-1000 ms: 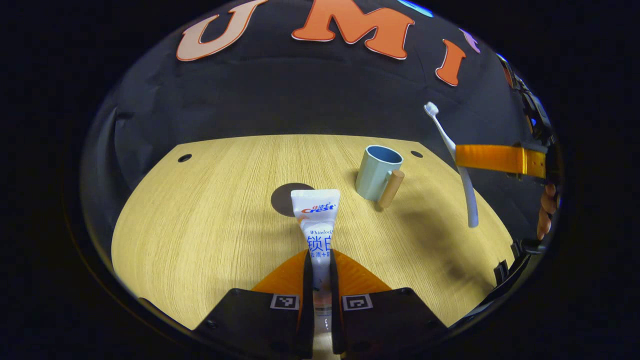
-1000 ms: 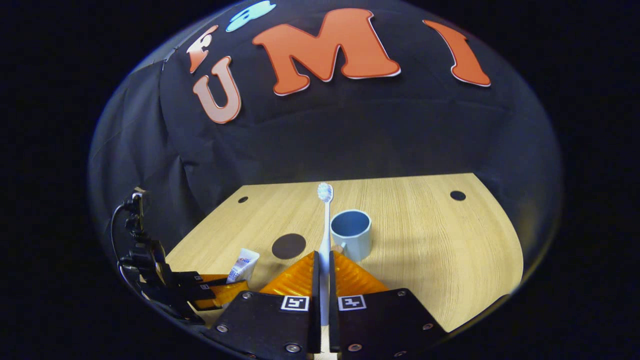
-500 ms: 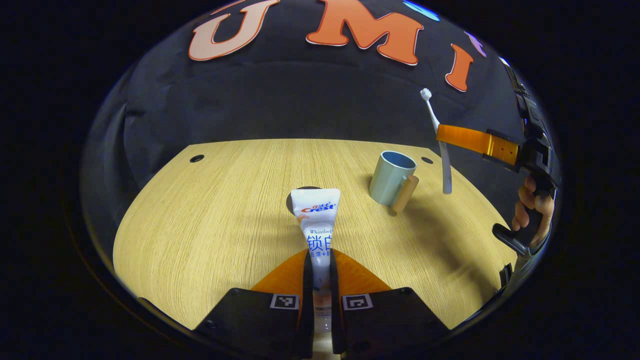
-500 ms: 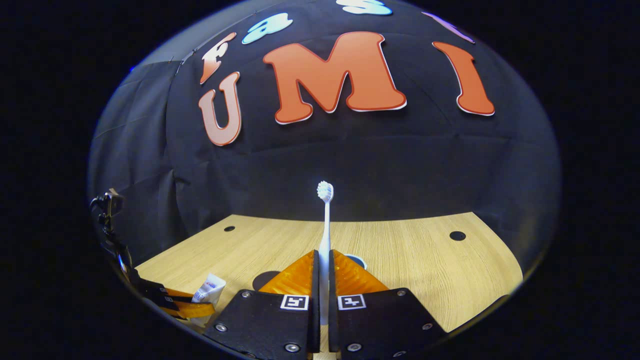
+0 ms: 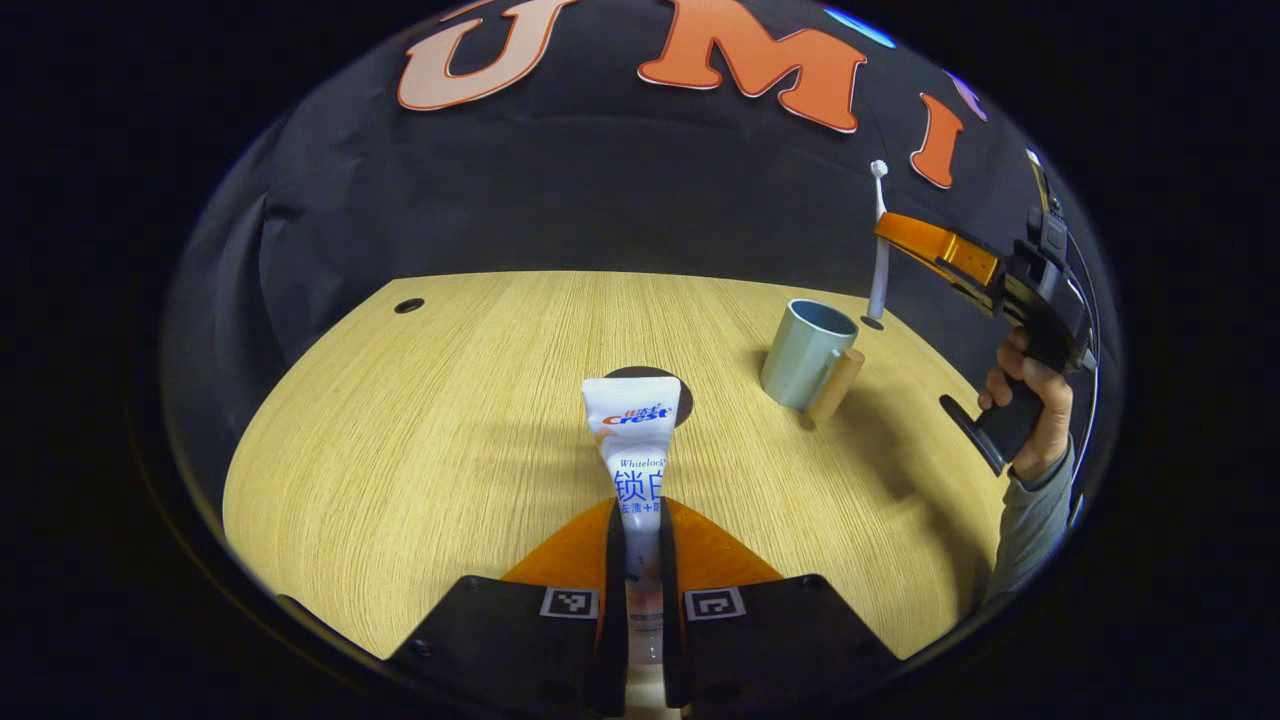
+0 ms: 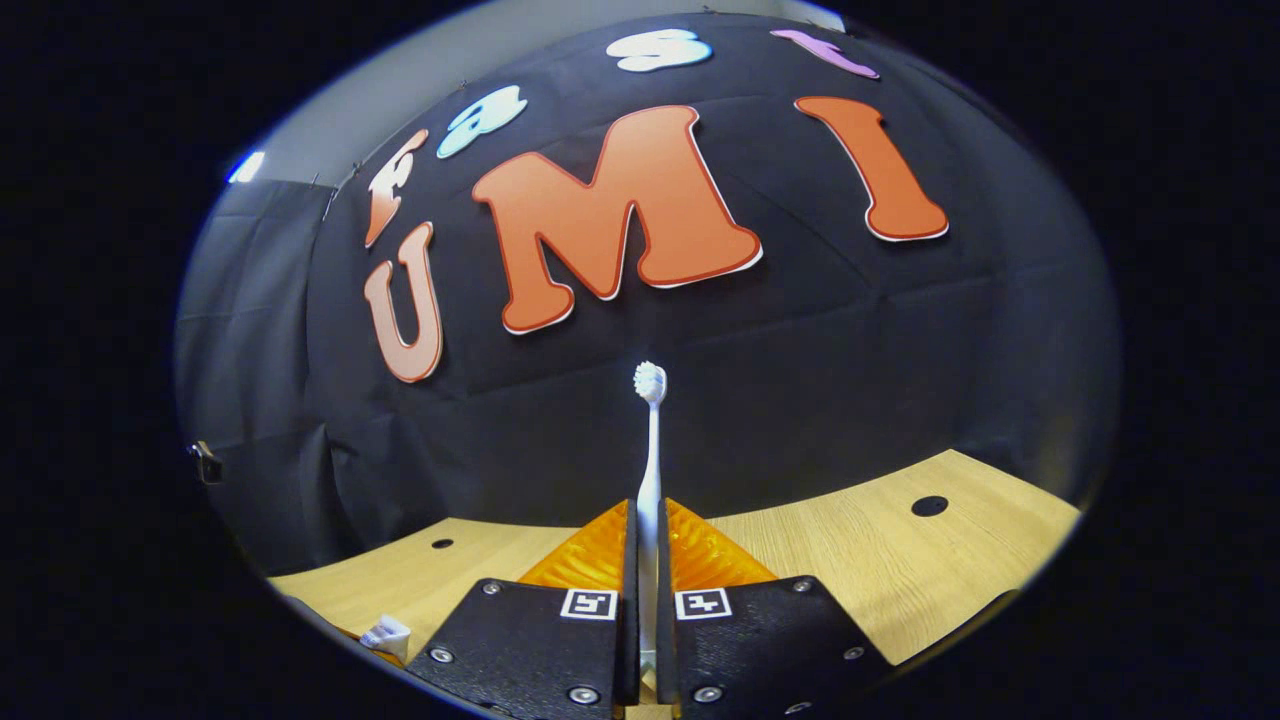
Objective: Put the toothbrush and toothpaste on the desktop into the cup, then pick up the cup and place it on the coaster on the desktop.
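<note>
Overhead light brightens the bench [image 5: 420, 420], soft shadows falling right of the cup [image 5: 805, 340], while fisheye edges bend and darken.

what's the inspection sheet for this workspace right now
surface: wooden desktop with small round holes near its far corners.
job's things: toothpaste held off the desktop; toothbrush held nearly upright, bristles up, beside and above the cup; cup stands upright with nothing in it that can be seen; dark round coaster partly behind the toothpaste, nothing on it.
clutter: nothing seen.
grippers: left gripper shut on the toothpaste; right gripper shut on the toothbrush, held by a hand in a grey sleeve.
cables: a thin dark cable along the right gripper's body.
surroundings: black cloth booth wall.
</note>
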Demonstrator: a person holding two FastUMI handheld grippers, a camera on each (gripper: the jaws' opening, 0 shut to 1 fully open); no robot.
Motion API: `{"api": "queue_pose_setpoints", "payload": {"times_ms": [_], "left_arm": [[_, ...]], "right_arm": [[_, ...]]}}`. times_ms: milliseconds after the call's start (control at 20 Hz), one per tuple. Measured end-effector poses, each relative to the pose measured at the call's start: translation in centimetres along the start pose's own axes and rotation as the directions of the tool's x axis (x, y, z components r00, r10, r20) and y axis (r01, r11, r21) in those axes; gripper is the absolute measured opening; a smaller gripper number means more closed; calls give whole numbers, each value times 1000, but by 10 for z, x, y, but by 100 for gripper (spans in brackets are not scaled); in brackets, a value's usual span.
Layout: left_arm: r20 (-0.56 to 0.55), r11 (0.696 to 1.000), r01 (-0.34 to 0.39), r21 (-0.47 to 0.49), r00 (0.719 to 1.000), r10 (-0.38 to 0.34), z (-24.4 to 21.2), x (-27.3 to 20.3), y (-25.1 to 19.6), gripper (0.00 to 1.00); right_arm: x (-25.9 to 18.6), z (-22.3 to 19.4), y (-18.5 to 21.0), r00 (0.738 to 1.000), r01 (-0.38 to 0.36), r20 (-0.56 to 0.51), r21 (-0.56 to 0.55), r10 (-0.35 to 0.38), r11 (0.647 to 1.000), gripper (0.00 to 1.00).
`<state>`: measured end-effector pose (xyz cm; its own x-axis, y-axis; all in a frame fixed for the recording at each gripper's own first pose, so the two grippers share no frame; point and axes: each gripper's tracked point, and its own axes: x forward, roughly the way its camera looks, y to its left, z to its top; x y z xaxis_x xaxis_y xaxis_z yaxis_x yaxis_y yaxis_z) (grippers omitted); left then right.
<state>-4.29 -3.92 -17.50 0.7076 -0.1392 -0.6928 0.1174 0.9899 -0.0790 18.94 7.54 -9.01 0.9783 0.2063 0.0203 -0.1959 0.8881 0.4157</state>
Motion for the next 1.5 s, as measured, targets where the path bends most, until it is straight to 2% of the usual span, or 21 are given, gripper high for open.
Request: {"api": "queue_pose_setpoints", "payload": {"times_ms": [350, 750, 900, 1250, 1500], "left_arm": [[72, 1000, 17, 12, 997, -18, 12, -11, 1, 18], [200, 997, 63, 48, 977, -72, 62, -36, -16, 18], [217, 996, 72, 48, 973, -81, 75, -37, -26, 17], [330, 995, 83, 64, 939, -99, 115, -25, -45, 17], [422, 990, 107, 92, 896, -136, 150, -8, -71, 17]], "right_arm": [[23, -13, -8, 999, -7, 41, 40, 5, 999, 7], [31, -62, -11, 998, -19, -61, 7, 19, 1000, 7], [29, -72, -10, 997, -27, -79, -15, 26, 1000, 7], [16, -80, -23, 992, -3, -126, -33, -1, 999, 8], [-6, -71, -33, 989, -4, -147, -47, -3, 999, 11]]}}
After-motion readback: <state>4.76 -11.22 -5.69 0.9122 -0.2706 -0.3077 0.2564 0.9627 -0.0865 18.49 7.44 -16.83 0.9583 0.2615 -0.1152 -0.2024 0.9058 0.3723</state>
